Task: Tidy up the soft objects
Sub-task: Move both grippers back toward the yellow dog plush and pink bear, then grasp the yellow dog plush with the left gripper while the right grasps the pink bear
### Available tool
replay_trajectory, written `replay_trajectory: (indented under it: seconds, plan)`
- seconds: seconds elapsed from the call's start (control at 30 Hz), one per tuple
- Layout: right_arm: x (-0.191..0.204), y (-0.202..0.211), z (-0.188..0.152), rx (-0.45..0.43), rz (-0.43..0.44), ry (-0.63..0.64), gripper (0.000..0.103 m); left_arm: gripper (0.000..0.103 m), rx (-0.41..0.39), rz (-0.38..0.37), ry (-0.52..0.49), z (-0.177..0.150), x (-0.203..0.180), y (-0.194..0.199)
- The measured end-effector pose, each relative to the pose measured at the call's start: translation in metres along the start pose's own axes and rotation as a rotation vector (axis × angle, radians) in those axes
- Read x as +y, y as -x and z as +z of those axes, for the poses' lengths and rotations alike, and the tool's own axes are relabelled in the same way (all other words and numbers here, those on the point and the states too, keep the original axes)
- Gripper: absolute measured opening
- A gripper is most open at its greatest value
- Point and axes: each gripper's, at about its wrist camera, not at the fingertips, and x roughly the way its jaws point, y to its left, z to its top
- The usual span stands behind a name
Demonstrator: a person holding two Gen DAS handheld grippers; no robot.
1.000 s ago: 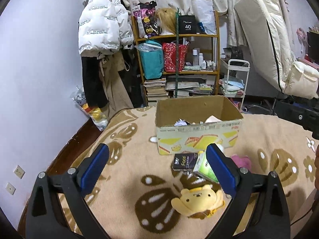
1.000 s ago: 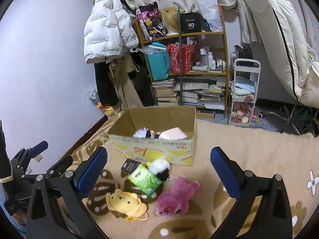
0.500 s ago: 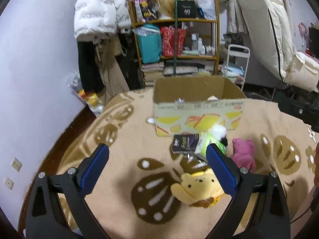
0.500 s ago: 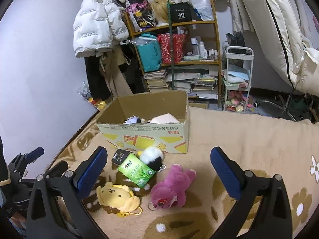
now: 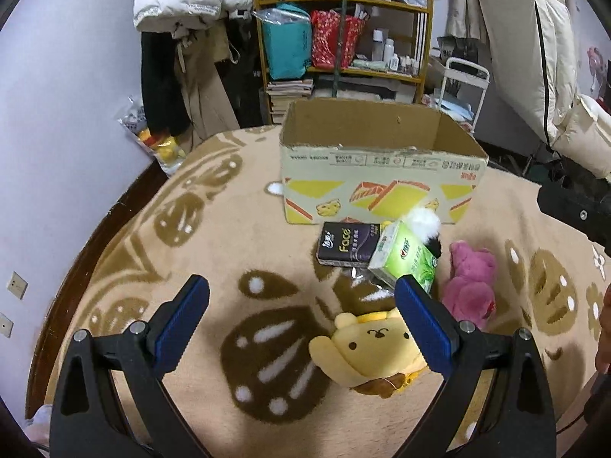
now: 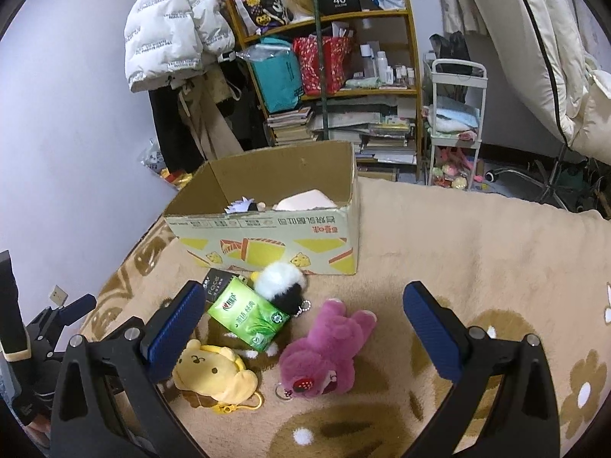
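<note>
Blanket [image 5: 236, 229] | left fingers [image 5: 183, 318] spread, empty | right fingers [image 6: 173, 324] spread, empty

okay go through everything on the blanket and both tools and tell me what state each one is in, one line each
left tool: open, empty.
right tool: open, empty.
cardboard box: open-topped, upright, some items already inside.
yellow plush: lying on the blanket, outside the box.
pink plush: lying on the blanket, ungrasped.
green tissue pack: lying tilted, resting partly on the black tissue pack.
black-and-white plush: lying against the box front.
</note>
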Motion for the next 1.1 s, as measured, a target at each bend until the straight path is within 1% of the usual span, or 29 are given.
replay_trajectory:
  seconds: [0.13,0.3,0.53,0.63,0.8,1.0,1.1]
  plan:
    - [-0.001,-0.010,-0.001,0.027,-0.007,-0.001,0.103,0.097,0.032,-0.027,-0.018,-0.002,-0.007,-0.010]
    - [-0.003,-0.022,-0.002,0.063,-0.023,-0.006,0.103,0.097,0.080,-0.062,-0.012,-0.005,-0.013,-0.021]
    - [-0.011,-0.040,-0.009,0.138,-0.037,-0.052,0.103,0.097,0.140,-0.113,-0.019,-0.008,-0.024,-0.039]
    - [-0.012,-0.048,-0.012,0.174,-0.032,-0.069,0.103,0.097,0.166,-0.123,-0.035,-0.011,-0.030,-0.046]
    - [-0.013,-0.063,-0.020,0.243,-0.055,-0.077,0.103,0.097,0.218,-0.143,-0.067,-0.016,-0.042,-0.057]
    - [-0.010,-0.089,-0.033,0.355,-0.071,-0.044,0.103,0.097,0.297,-0.170,-0.111,-0.025,-0.055,-0.073]
    - [-0.009,-0.100,-0.039,0.403,-0.078,-0.033,0.103,0.097,0.327,-0.160,-0.148,-0.030,-0.064,-0.079]
